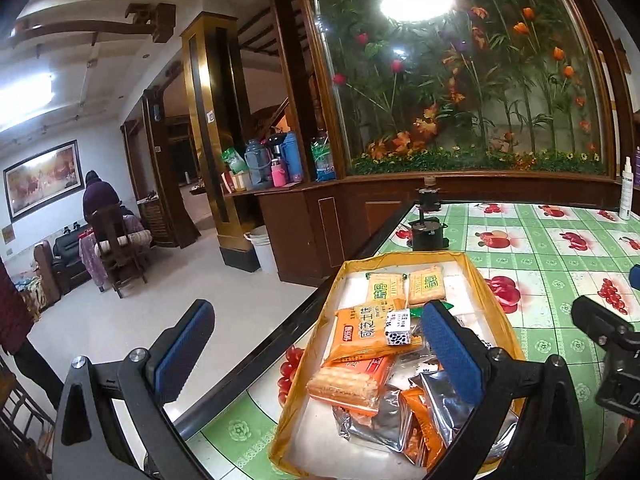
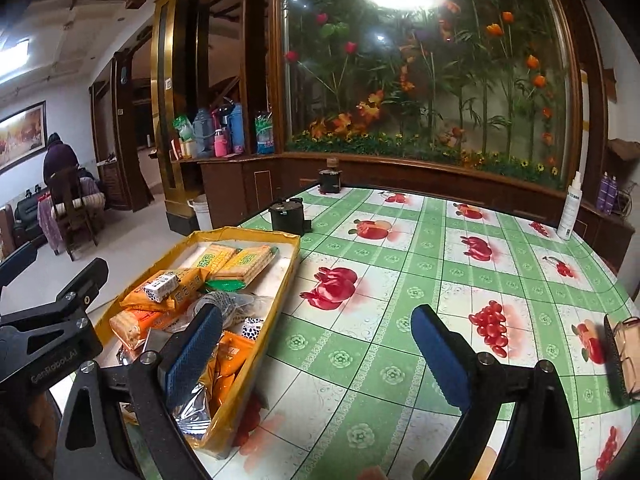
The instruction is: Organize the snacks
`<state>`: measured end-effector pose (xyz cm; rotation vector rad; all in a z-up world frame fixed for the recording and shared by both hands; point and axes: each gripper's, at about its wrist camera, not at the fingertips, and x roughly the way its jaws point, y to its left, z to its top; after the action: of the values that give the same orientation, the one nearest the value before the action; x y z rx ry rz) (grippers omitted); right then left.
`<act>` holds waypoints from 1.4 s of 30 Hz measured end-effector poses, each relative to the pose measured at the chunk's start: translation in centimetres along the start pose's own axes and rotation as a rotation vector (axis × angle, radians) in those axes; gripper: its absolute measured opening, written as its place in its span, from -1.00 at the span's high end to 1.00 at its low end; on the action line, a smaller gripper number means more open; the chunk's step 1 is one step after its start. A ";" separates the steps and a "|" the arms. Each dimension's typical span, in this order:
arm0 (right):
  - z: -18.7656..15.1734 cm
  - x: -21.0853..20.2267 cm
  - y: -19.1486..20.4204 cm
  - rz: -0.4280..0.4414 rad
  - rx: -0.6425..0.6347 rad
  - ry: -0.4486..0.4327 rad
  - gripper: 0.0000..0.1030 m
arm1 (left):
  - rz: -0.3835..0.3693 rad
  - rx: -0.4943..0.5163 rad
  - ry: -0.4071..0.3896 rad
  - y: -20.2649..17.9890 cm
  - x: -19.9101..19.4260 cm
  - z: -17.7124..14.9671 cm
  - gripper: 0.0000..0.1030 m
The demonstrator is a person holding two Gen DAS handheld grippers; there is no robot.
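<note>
A shallow yellow cardboard tray (image 1: 474, 276) (image 2: 286, 280) holds several snack packs at the table's left edge: orange cracker packs (image 1: 366, 334) (image 2: 160, 294), yellow biscuit packs (image 1: 426, 284) (image 2: 250, 266), silver foil packs (image 1: 444, 400) and a small black-and-white box (image 1: 398, 332) (image 2: 160, 285). My left gripper (image 1: 316, 356) is open and empty above the tray's near end. My right gripper (image 2: 318, 356) is open and empty, its left finger over the tray's near corner, its right finger over the tablecloth.
A green tablecloth with fruit prints (image 2: 400, 280) covers the table. Two dark small pots (image 2: 286, 214) (image 2: 330, 180) stand beyond the tray. A white spray bottle (image 2: 570, 208) stands far right. Glasses on a dark case (image 2: 624, 354) lie at the right edge. A flower display case stands behind.
</note>
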<state>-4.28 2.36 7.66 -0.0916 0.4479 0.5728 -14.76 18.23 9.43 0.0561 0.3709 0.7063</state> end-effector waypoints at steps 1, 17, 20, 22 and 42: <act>-0.1 -0.1 -0.3 0.000 0.011 0.001 -0.89 | 0.001 0.001 0.001 0.0 0.0 0.0 -1.00; -0.2 -1.0 -1.0 0.012 0.036 0.000 -0.90 | -0.032 0.023 0.025 -1.6 0.2 -0.4 -1.00; -0.3 -1.1 -0.6 0.022 0.020 0.001 -0.90 | -0.029 0.011 0.042 -1.4 0.5 -0.3 -1.00; -0.4 -1.1 -0.4 0.023 0.013 -0.002 -0.90 | -0.025 0.005 0.051 -1.3 0.8 -0.4 -1.00; -0.5 -1.3 -0.1 0.025 0.010 -0.005 -0.90 | -0.035 0.017 0.068 -1.8 1.2 -0.9 -1.00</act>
<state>-5.37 1.57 7.81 -0.0754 0.4473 0.5954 -13.10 17.54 7.89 0.0416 0.4424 0.6719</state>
